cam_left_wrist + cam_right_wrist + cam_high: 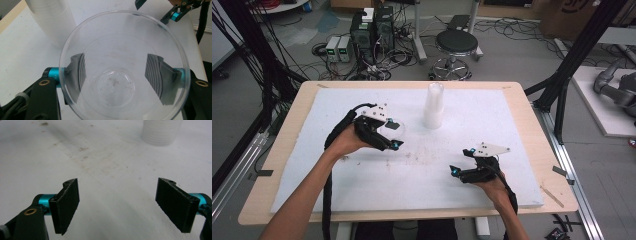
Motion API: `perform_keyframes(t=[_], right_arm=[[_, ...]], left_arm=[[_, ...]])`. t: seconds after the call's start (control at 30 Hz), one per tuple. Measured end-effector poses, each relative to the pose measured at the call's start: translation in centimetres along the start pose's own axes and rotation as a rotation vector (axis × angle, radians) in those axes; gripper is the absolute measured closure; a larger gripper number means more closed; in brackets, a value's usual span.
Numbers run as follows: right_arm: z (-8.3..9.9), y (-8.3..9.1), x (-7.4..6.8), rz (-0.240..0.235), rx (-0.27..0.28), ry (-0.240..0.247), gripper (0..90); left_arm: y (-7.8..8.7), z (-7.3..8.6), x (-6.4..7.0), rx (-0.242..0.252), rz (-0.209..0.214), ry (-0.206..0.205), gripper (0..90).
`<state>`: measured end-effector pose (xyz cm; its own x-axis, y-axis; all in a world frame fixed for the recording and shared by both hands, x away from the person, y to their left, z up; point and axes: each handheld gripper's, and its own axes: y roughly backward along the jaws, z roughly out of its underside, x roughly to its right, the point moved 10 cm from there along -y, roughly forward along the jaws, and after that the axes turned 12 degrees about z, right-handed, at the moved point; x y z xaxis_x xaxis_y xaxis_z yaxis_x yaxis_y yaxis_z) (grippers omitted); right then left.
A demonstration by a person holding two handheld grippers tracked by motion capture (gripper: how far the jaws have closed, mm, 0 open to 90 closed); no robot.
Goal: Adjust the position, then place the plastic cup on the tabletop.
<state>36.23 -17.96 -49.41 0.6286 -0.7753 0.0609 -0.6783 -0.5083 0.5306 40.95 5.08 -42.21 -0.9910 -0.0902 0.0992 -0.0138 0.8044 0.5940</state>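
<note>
In the left gripper view the left gripper (122,77) pinches a clear plastic cup (117,82), its ribbed pads (156,75) seen blurred through the wall on both sides. The cup's lower rim is cut off at the frame's bottom; it holds nothing but faint specks on its base. In the high view this gripper sits left of centre, and the cup (393,130) is hard to make out. The right gripper (122,205) hangs low over the white board (105,165), pads spread wide, nothing between them. The stack of cups (433,106) stands upper centre.
</note>
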Motion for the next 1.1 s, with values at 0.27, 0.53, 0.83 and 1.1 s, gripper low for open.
perform_keyframes(t=[0.27, 0.53, 0.83, 1.1], right_arm=[[1.3, -0.1, 2.0, 0.078, -0.015, -0.044, 19.3], [1.7, -0.5, 2.4, 0.091, -0.035, -0.060, 19.5], [1.8, -0.5, 2.4, 0.094, -0.034, -0.061, 19.5], [1.8, -0.4, 2.5, 0.091, -0.032, -0.067, 19.5]], left_arm=[[0.2, 1.3, -1.7, -0.074, -0.041, 0.009, 32.7], [0.1, 2.0, -2.4, -0.133, -0.059, 0.004, 32.8], [0.0, 1.6, -2.5, -0.116, -0.067, 0.008, 32.9], [0.0, 1.5, -2.6, -0.107, -0.074, 0.016, 32.9]])
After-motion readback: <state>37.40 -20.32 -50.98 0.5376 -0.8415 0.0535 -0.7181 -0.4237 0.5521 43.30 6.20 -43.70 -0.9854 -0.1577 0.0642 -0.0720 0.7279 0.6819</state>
